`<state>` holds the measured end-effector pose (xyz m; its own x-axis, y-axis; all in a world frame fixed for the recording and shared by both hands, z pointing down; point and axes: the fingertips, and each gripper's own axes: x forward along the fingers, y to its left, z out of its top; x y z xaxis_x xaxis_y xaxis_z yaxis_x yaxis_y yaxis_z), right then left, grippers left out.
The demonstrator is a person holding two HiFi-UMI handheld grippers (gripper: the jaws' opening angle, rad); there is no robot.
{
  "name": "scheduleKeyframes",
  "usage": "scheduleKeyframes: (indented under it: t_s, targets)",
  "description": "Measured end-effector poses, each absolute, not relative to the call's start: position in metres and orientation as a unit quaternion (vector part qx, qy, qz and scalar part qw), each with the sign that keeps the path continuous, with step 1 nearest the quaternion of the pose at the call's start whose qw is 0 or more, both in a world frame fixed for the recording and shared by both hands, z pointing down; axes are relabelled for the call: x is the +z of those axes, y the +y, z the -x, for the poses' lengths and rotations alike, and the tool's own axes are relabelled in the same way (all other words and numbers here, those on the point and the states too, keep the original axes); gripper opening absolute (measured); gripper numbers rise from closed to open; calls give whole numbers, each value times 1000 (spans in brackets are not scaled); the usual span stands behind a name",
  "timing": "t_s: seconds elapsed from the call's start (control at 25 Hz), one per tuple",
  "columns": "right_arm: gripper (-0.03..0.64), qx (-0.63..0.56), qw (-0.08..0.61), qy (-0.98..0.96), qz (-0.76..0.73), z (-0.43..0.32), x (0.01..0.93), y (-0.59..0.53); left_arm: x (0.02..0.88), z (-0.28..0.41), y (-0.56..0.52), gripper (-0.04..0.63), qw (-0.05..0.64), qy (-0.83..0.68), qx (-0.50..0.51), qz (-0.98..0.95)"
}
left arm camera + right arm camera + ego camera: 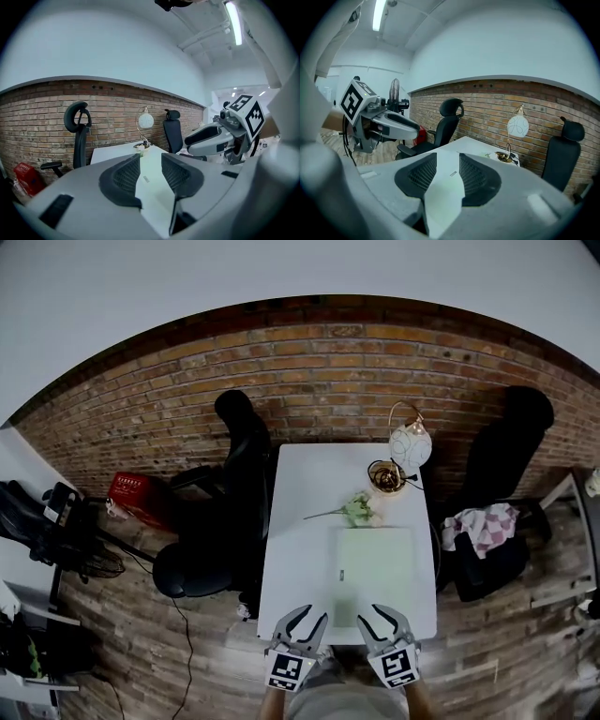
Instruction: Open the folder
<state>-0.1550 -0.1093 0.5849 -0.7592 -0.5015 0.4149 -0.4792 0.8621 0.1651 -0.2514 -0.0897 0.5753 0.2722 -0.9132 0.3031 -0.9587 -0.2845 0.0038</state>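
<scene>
**Both claws parted and empty, poised at the near end of a closed folder (pixel 375 563)**

Your left claw (pixel 312 617) and right claw (pixel 370 617) sit side by side at the bottom of the head view, over the near edge of a white table (pixel 300 521). Each has its jaws standing apart with nothing between the pads. Through both gaps you see only the pale green cover lying beyond.

The folder lies flat and shut on the near right part of the table. Its long axis runs straight away from you, toward the brick wall (pixel 319 371). The right claw hangs directly over its near short edge. The left claw sits just off its near left corner, so the right is the nearer of the two. A small label shows close to the left long edge. Which long edge is the spine cannot be told from here, though the label may hint at it.

Past the folder's far end lie a flower sprig (pixel 354 510) and a lamp (pixel 409 444) with a round white shade, both clear of the cover. Black chairs (pixel 239 474) stand on either side of the table. The right-hand one holds a checked cloth (pixel 483 524), and a red crate (pixel 139 495) rests on the wooden floor (pixel 169 652).
</scene>
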Motion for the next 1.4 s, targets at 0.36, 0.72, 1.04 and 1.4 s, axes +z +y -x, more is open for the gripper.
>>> scheduleKeyframes:
  t_s: [0.36,0.72,1.04,1.4]
  targets:
    - [150,7,269,-925,-270,158,633,-107,625,248,-107,132,122,-548,135,-816]
    - [151,17,308,-913,-268,162,667,-110,667,251,-116,132,156,-531,157,-818]
    - [152,6,341,-908,-242,168,693,-108,695,248,-126,132,176,-516,175,-820]
    - [166,-13,370,-907,-201,178,718,-98,720,244,-128,132,202,-500,194,-819]
